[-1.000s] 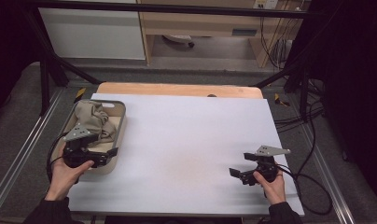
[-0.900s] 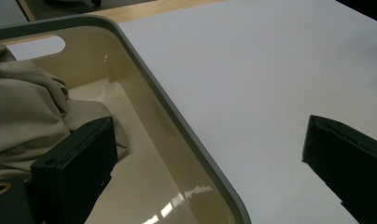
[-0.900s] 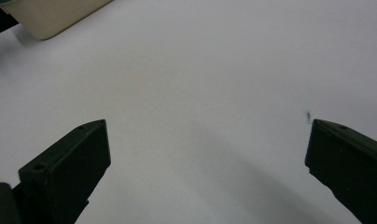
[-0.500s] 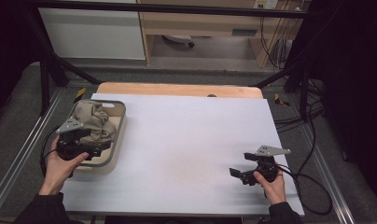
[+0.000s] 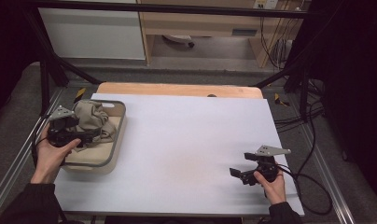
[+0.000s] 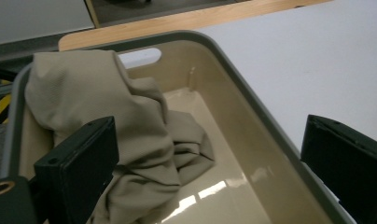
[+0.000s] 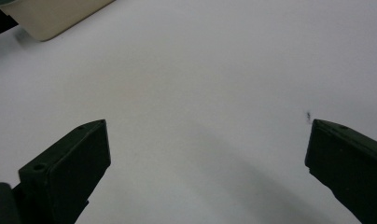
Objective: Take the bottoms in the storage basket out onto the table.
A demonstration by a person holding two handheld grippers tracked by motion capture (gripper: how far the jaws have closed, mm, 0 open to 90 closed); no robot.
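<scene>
My left gripper [image 5: 91, 136] hangs over the beige tub [image 5: 113, 154] at the table's [image 5: 186, 140] left edge, jaws wide apart and holding nothing. Its own view shows the crumpled tan cloth [image 6: 130, 135] heaped in the tub's far left part, against one jaw, and the bare glossy floor beside it. My right gripper [image 5: 237, 173] rests near the right, jaws apart over bare table.
</scene>
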